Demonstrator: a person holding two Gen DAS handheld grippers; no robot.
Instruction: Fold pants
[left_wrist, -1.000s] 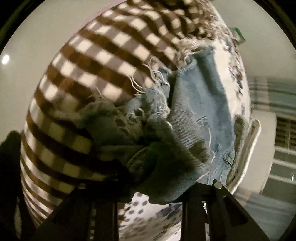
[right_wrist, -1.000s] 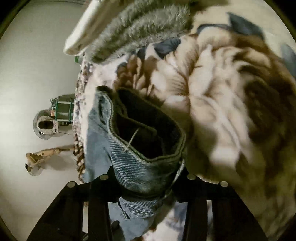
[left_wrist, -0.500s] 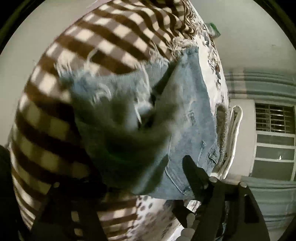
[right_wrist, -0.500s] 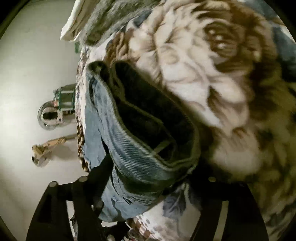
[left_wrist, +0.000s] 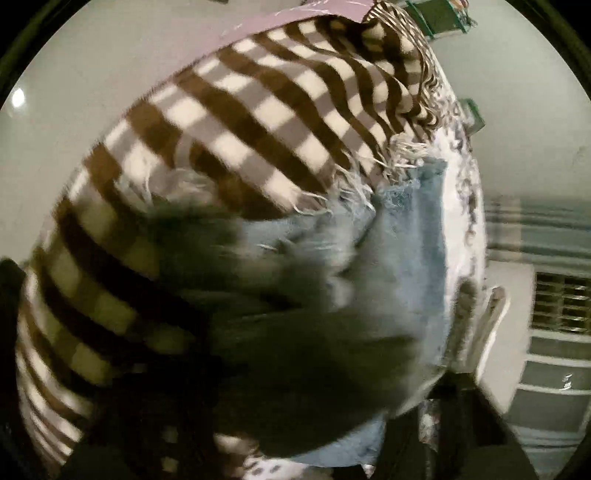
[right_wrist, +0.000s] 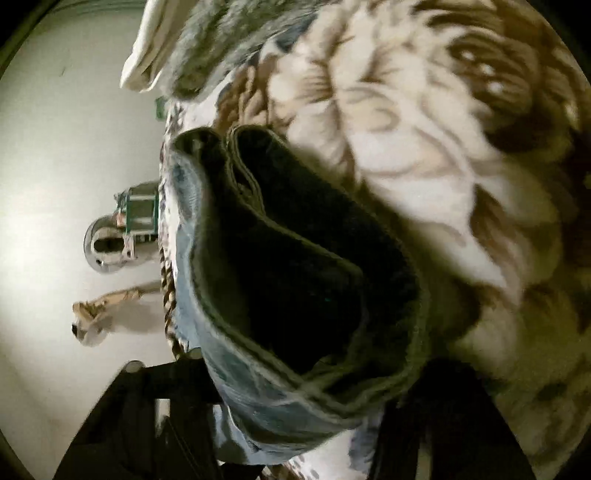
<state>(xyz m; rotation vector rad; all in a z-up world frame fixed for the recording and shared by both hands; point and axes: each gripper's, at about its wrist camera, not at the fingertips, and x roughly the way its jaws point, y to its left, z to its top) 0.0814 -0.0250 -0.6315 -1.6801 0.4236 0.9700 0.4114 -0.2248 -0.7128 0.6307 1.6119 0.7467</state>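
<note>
Denim pants (left_wrist: 406, 258), pale blue with a frayed hem, lie partly on a brown-and-cream checked blanket (left_wrist: 236, 122) and partly bunched close against the left camera. We read the near, blurred mass of fabric as a leg end lifted off the bed. The left gripper (left_wrist: 314, 454) is almost wholly masked by dark cloth; we cannot tell whether its fingers are pressed onto the denim or standing apart.

In the right wrist view the waistband (right_wrist: 295, 295) gapes open as a dark loop directly before the lens. The right gripper (right_wrist: 306, 424) has its two fingers (right_wrist: 147, 406) on either side of the band, and we judge them pinched on the waistband's lower edge, which passes between them. Behind it spreads a floral cream-and-brown bedcover (right_wrist: 424, 129), with a folded grey towel (right_wrist: 221, 44) at the top edge.

Progress, as we judge it: both ends of the garment appear raised and no flat, finished fold is visible. The pants remain crumpled, so bringing hem to waist, laying the layers down and smoothing them are steps not yet done.
</note>
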